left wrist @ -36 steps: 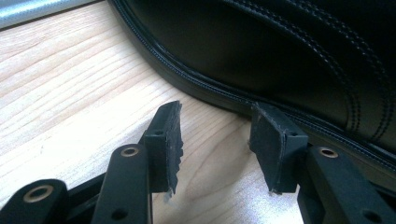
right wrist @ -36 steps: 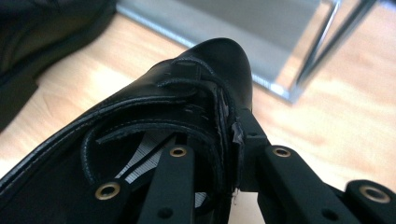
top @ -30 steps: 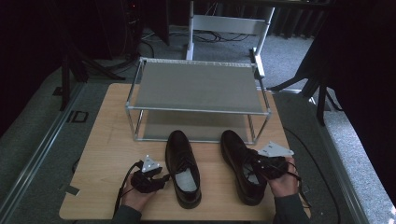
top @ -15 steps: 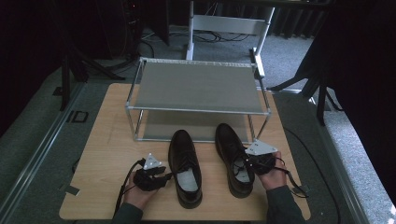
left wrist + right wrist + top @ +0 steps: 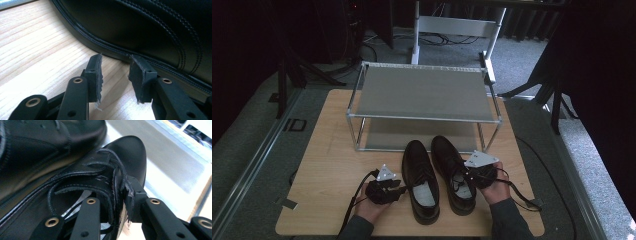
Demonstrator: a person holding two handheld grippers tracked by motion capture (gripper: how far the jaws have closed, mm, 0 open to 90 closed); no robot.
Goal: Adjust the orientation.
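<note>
The right-hand black leather lace-up shoe (image 5: 454,175) is seen standing on the light wooden tabletop (image 5: 329,165), just in front of the rack, toe pointing toward it. Its side wall beside the lacing is clamped by the right gripper (image 5: 473,176): in the right gripper view one pad (image 5: 130,192) is pressed against the outside of the upper while the other jaw is reached inside the opening, the leather and the black laces (image 5: 113,162) being pinched between them. The gripper is carried by the right hand (image 5: 498,189), from which a black cable is trailed.

The matching left-hand black leather shoe (image 5: 420,181) is set just beside the first, the two lying parallel and nearly touching, its pale insole shown in the high view. The left gripper (image 5: 398,189), held by the left hand (image 5: 369,207), is placed against the outer side of this shoe near the welt. Its jaws have just been closing, yet they are seen parted about halfway in the left gripper view, with only bare wood between the pads (image 5: 96,75); the stitched sole edge (image 5: 105,46) is just ahead of the tips, and nothing is gripped.

Behind both shoes a two-tier metal-framed rack with grey mesh shelves (image 5: 422,92) is stood on the table.
</note>
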